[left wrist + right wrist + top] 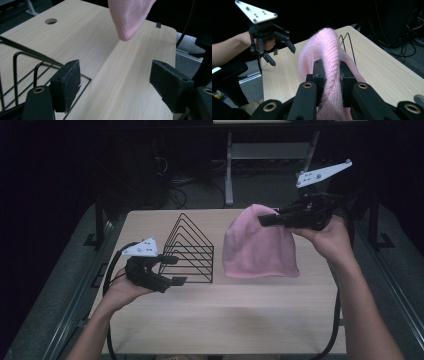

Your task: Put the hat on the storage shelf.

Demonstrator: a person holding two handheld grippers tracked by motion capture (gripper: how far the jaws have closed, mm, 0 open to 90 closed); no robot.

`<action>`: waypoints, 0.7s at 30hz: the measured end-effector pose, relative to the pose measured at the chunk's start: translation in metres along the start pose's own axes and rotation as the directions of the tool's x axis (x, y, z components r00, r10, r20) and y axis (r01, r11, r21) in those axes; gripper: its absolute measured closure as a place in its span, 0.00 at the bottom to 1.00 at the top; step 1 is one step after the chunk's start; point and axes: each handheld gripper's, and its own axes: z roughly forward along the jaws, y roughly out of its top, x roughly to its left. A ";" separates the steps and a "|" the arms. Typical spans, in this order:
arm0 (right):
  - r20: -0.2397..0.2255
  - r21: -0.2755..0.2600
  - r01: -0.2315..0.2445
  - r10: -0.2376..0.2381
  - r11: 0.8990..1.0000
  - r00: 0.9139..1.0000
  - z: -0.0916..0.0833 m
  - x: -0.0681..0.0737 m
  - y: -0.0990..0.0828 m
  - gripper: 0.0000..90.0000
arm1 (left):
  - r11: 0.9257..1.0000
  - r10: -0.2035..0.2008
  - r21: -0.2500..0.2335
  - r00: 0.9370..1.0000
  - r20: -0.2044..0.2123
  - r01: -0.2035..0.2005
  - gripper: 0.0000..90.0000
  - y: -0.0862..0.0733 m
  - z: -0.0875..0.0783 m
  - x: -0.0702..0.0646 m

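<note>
Right gripper (266, 220): clamped on the crown of the pink knit hat (260, 247), wool bunched tight between both pads (318, 75) (a top pinch, presumably so the brim hangs open and free below). Hat lifted clear of the wooden table (220, 320), draped down from the jaws toward the tabletop, the brim edge seeming to float just above the surface.

Left gripper (175, 270): jaws spread wide, nothing between them. In the left gripper view, one pad (66, 83) close against the base wires of the black wire rack (25, 65), the other out over bare wood. Held low and level beside the rack, likely waiting to take the brim or steady the rack; hard to say which.

Room to move: ahead of the open left jaws, plain tabletop up to the hanging hat. Rack (189, 249) between the two grippers, just to the left gripper's inner side and well apart from the hat-holding one. Table's far edge close behind the right gripper; the near half of the table open. Rack's peaked wires the one snag for loose knit.
</note>
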 end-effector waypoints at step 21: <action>-0.098 -0.017 0.093 -0.094 0.996 0.991 0.035 0.025 0.035 0.88 | 1.000 -0.013 -0.024 0.997 0.081 0.015 0.29 0.023 0.023 0.008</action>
